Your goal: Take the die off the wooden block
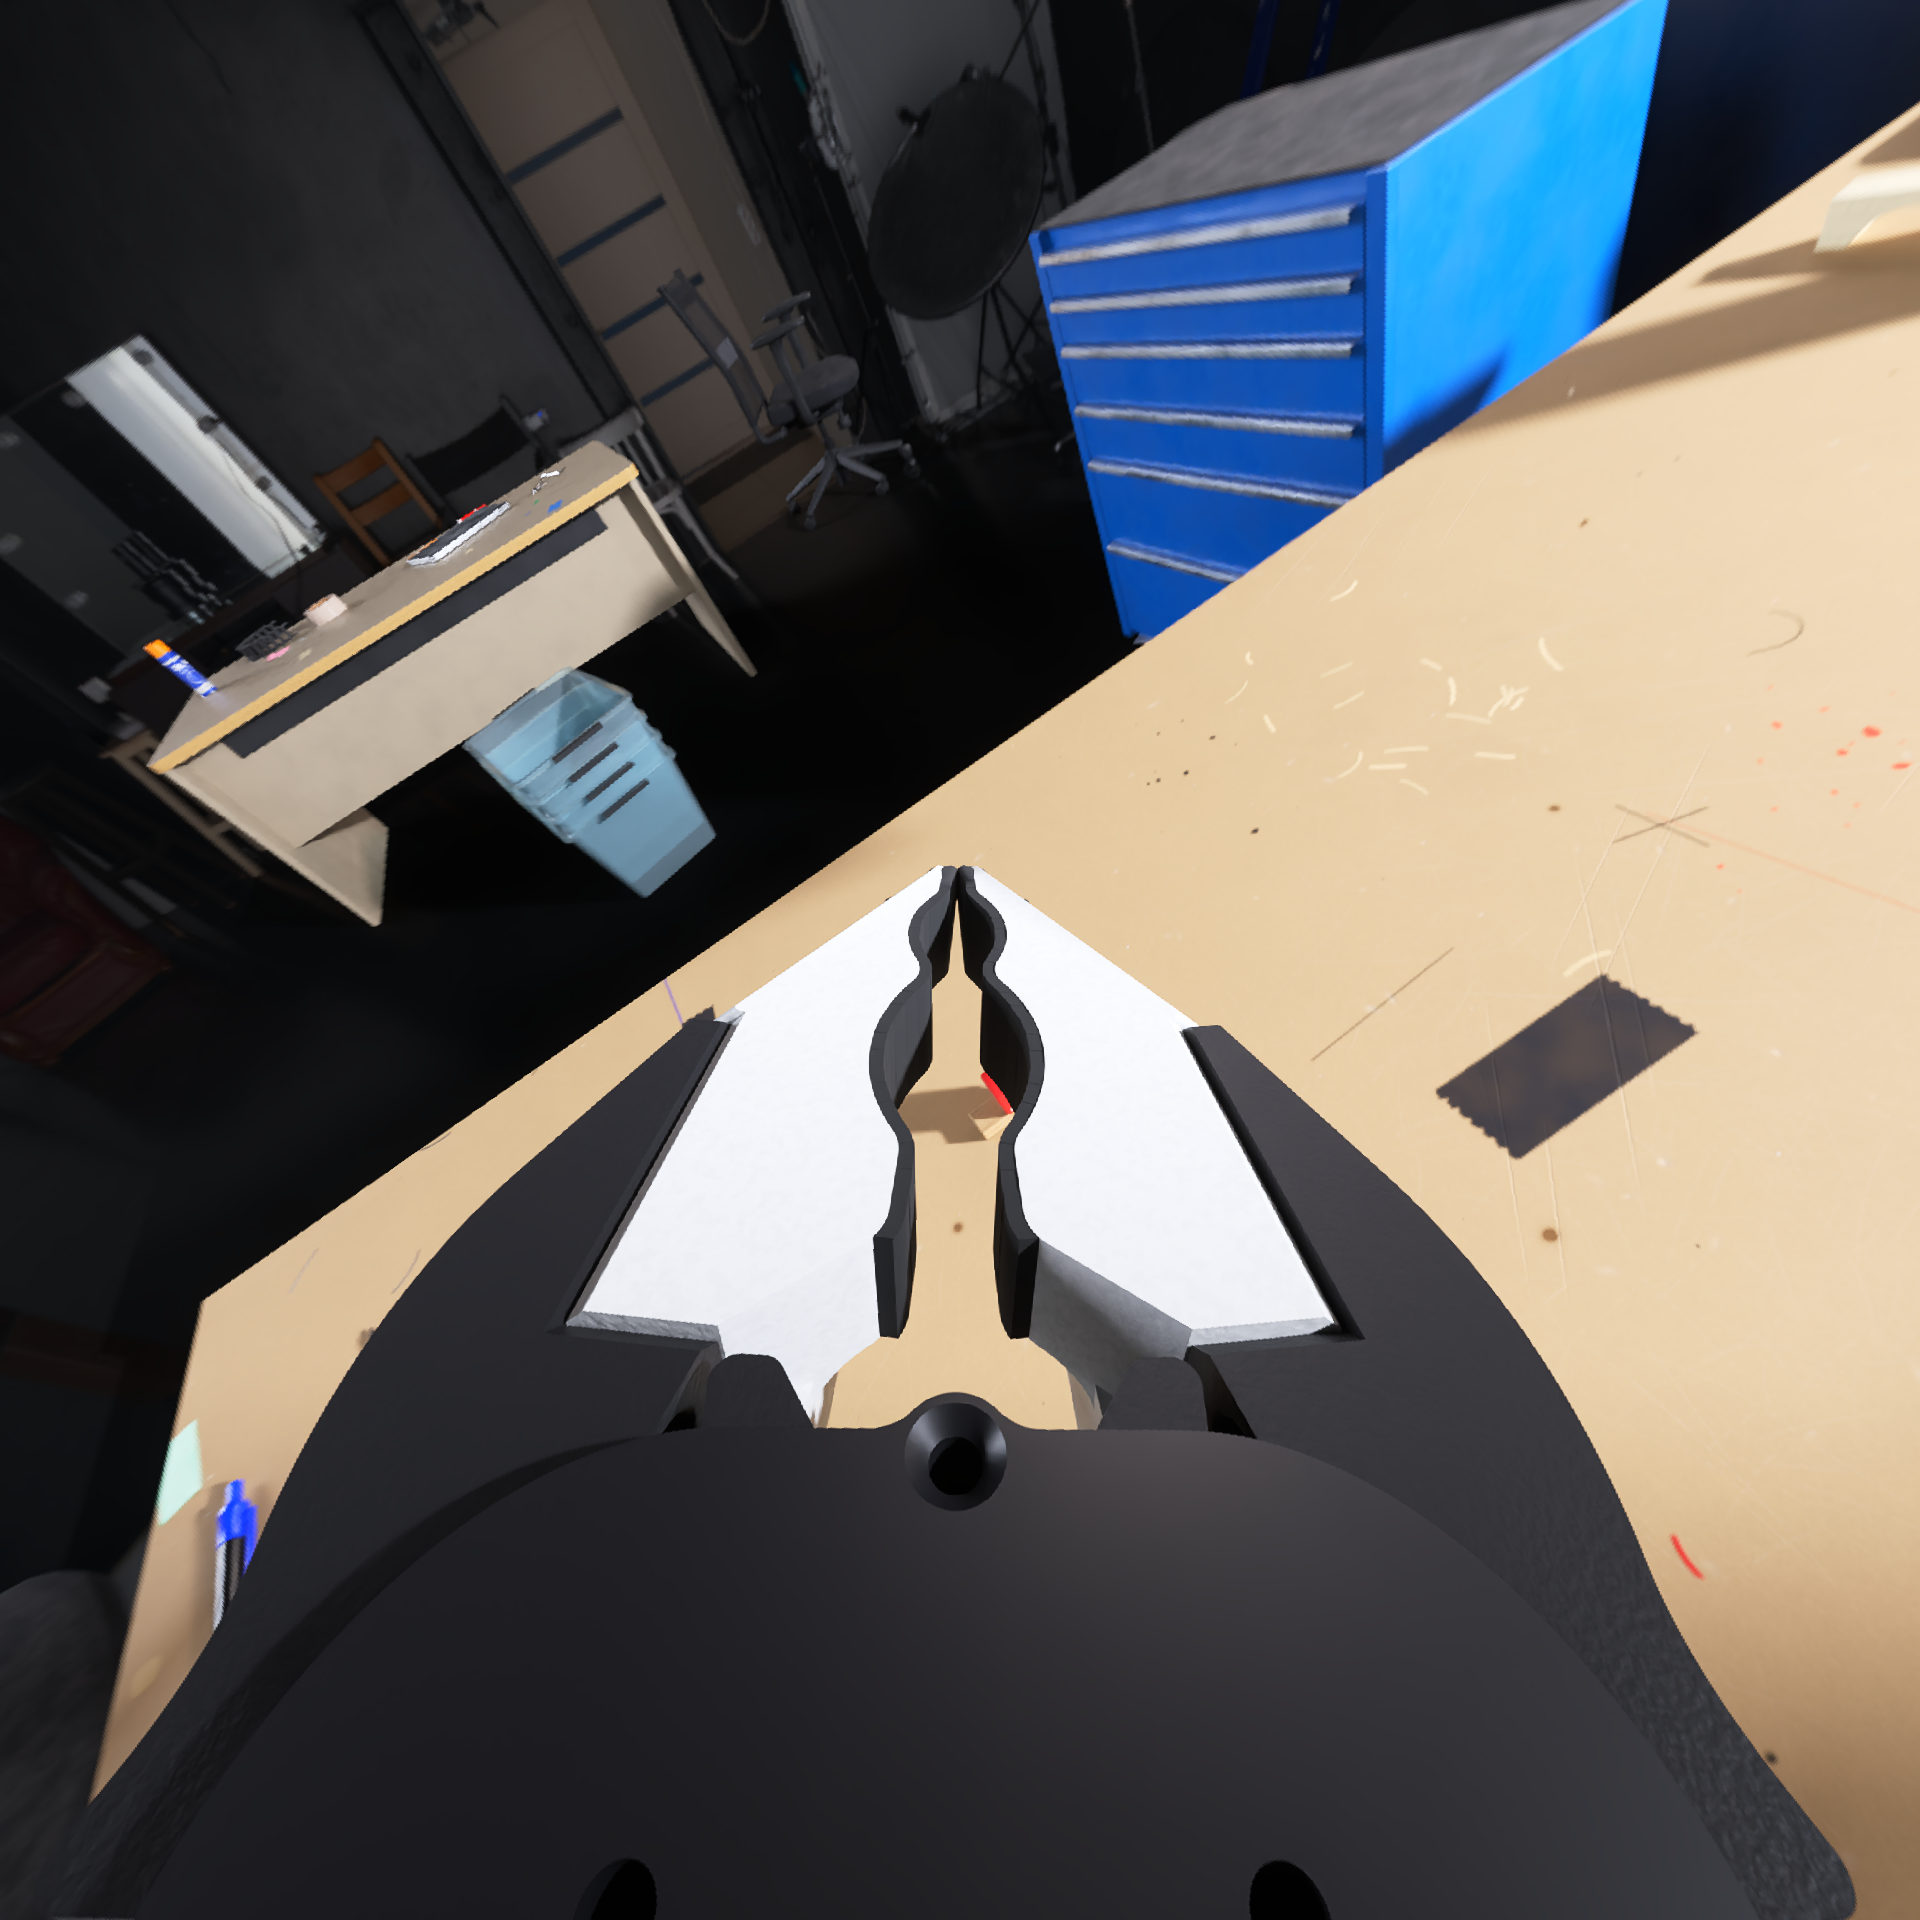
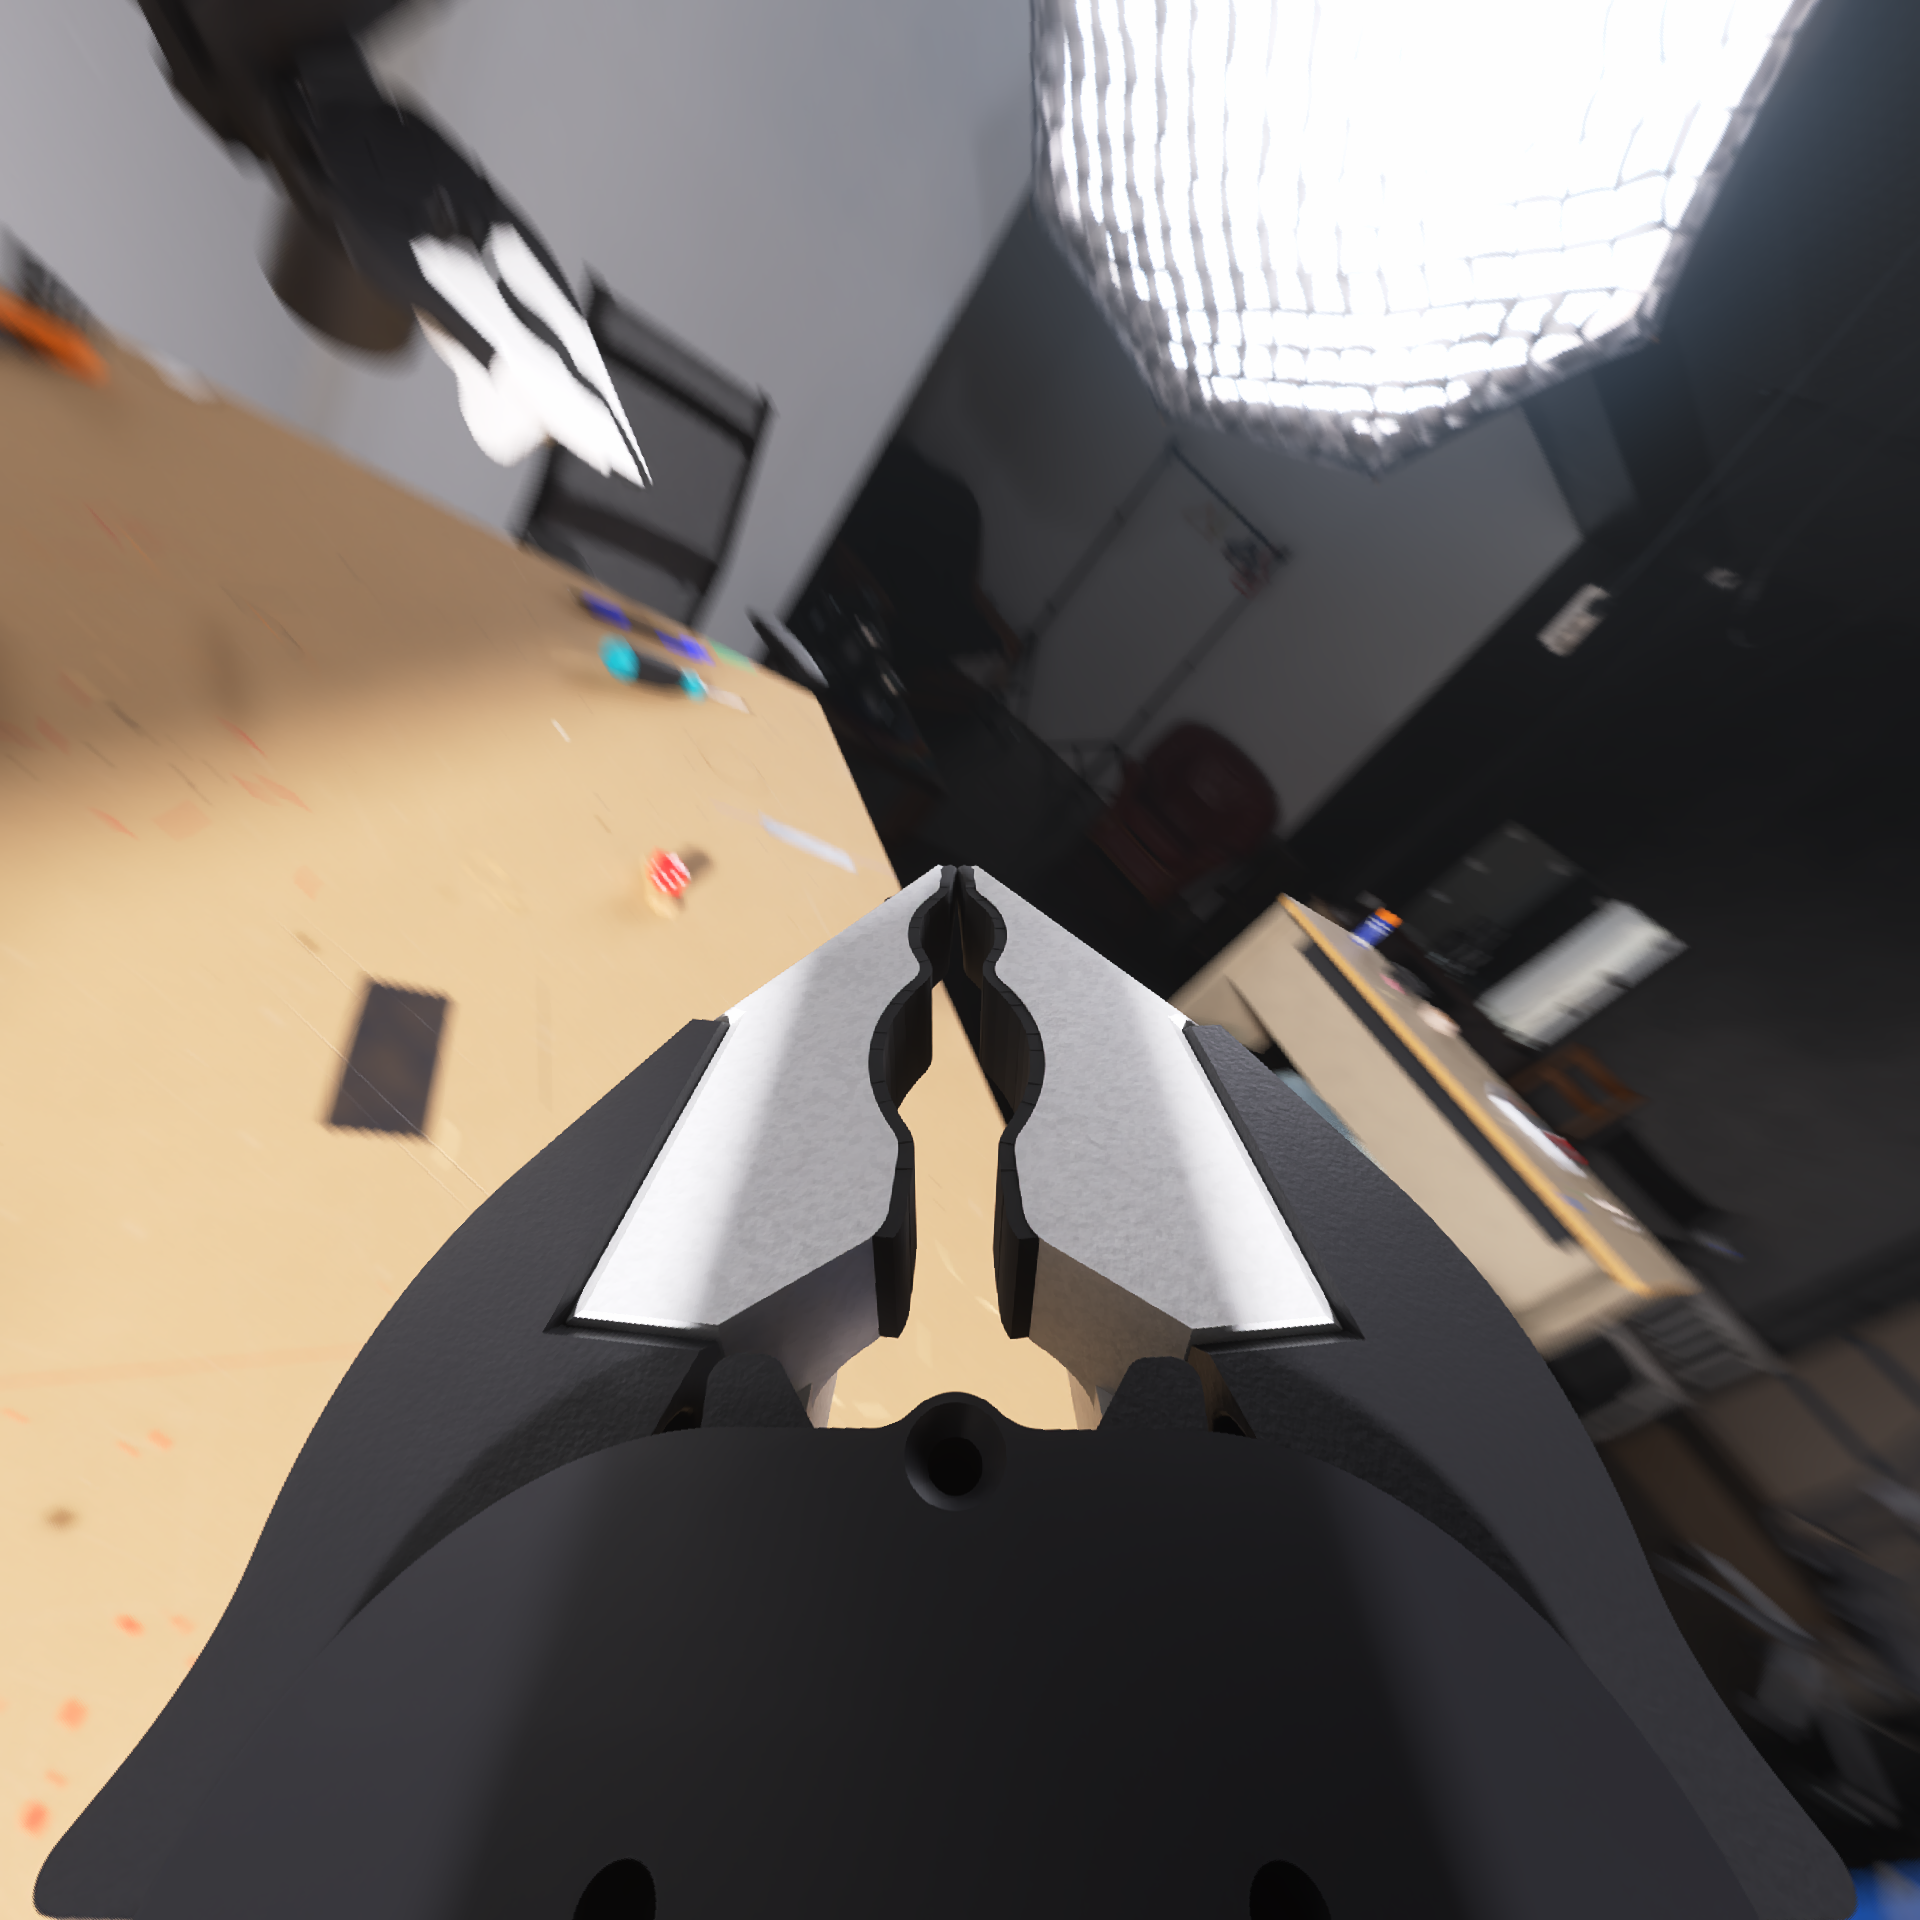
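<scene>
Die (image 2: pixel 668 871): small, red, rigid, likely light; sits on wooden block (image 2: pixel 661 900) on counter (image 2: pixel 260 1195). Grip opposite flat faces. Left tongs (image 1: pixel 957 878) and right tongs (image 2: pixel 957 878): closed, empty.

In the left wrist view, the left claw (image 1: pixel 956 878) hides nearly all of the die (image 1: pixel 995 1091) and wooden block (image 1: pixel 987 1127); only slivers show low in the gap between its fingers. At the lower left edge a blue pen (image 1: pixel 231 1548) is partly covered. In the right wrist view the other claw (image 2: pixel 540 384), upper left, is smeared and cut off, and the die (image 2: pixel 668 873) on the worktop (image 2: pixel 208 1195) is blurred, its pips unreadable.
</scene>
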Robot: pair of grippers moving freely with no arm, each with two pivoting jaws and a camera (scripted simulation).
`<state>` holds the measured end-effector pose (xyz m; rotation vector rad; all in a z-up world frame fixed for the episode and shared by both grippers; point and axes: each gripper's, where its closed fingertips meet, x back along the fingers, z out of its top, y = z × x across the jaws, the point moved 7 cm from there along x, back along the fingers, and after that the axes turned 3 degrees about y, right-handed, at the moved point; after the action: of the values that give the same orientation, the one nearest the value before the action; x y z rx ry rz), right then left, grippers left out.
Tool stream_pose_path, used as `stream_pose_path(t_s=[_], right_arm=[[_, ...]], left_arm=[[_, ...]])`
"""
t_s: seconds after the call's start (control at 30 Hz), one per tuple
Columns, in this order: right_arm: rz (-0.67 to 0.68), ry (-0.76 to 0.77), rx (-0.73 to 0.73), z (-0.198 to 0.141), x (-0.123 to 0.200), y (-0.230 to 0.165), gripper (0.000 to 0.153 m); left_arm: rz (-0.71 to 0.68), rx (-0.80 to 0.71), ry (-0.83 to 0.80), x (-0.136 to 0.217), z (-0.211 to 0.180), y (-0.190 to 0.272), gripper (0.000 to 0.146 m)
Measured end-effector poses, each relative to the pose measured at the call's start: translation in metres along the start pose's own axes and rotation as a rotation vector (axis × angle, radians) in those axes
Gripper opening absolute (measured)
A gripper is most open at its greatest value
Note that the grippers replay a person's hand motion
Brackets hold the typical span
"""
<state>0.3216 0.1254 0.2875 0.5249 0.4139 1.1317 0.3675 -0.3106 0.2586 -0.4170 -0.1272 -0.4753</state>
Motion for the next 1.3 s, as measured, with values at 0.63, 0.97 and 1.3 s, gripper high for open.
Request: stream_pose_path(t_s=[0.63, 0.97, 1.3], right_arm=[[0.044, -0.498, 0.256, -0.07, -0.02, -0.007, 0.0], [0.062, -0.581, 0.264, -0.09, -0.024, -0.008, 0.0], [0.06, -0.606, 0.279, -0.092, -0.022, -0.007, 0.0]], left_arm=[[-0.86, -0.284, -0.582, -0.135, -0.102, -0.038, 0.002], [-0.968, -0.433, -0.609, -0.177, -0.134, -0.019, 0.033], [-0.952, -0.457, -0.724, -0.184, -0.152, -0.017, 0.018]])
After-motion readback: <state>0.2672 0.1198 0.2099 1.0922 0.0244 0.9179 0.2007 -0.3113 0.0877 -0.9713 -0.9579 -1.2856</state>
